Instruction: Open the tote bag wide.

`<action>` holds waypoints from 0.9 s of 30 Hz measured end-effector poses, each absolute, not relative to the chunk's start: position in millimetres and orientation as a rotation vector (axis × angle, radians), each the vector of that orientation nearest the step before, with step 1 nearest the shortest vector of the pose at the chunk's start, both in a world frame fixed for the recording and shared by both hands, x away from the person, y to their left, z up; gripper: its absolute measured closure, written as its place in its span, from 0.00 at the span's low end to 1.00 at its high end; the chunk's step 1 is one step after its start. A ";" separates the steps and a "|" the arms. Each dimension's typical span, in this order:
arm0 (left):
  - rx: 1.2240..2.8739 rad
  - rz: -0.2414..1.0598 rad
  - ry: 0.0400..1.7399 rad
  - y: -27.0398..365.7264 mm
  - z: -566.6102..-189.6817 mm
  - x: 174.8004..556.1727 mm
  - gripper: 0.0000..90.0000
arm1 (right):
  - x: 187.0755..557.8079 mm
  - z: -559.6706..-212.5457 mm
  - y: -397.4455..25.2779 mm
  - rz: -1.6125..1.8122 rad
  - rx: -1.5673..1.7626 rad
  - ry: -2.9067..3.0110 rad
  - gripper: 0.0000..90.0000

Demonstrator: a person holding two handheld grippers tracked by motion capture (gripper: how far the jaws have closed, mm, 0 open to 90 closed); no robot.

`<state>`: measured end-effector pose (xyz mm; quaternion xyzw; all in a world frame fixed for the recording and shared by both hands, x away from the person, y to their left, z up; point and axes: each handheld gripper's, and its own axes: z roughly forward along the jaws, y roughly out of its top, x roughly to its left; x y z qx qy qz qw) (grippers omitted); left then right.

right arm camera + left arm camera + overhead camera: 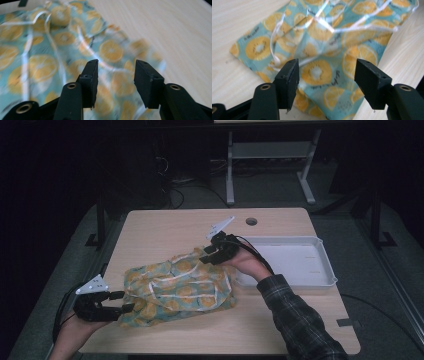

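A teal cloth (177, 287) printed with orange slices and edged in white lies crumpled on the wooden table (165, 227). My left gripper (122, 302) sits at the cloth's near-left corner, open, its jaws straddling that corner of the cloth (319, 72) without closing on it. My right gripper (207, 255) hovers over the far-right corner of the cloth (112, 52), also open, with nothing pinched between its jaws.
A shallow white tray (327, 270) rests on the table's right side, just behind the right hand. A round cable hole (251, 221) is near the far edge. Bare tabletop lies beyond the cloth. Desk legs (230, 170) stand on the floor behind.
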<state>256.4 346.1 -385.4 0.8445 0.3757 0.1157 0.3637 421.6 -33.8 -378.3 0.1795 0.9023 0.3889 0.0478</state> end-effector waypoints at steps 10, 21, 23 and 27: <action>2.161 0.286 0.952 328.3 -380.6 283.0 0.44 | 396.8 -384.6 -58.8 1.182 0.493 2.798 0.61; 2.182 0.245 0.951 306.1 -389.1 308.3 0.44 | 385.0 -401.2 -56.5 1.164 0.486 2.853 0.56; 2.187 0.236 0.964 303.6 -394.3 312.7 0.44 | 385.6 -405.9 -52.6 1.156 0.472 2.854 0.52; 2.199 0.231 0.969 301.6 -399.6 317.6 0.44 | 386.1 -410.2 -49.9 1.138 0.476 2.870 0.51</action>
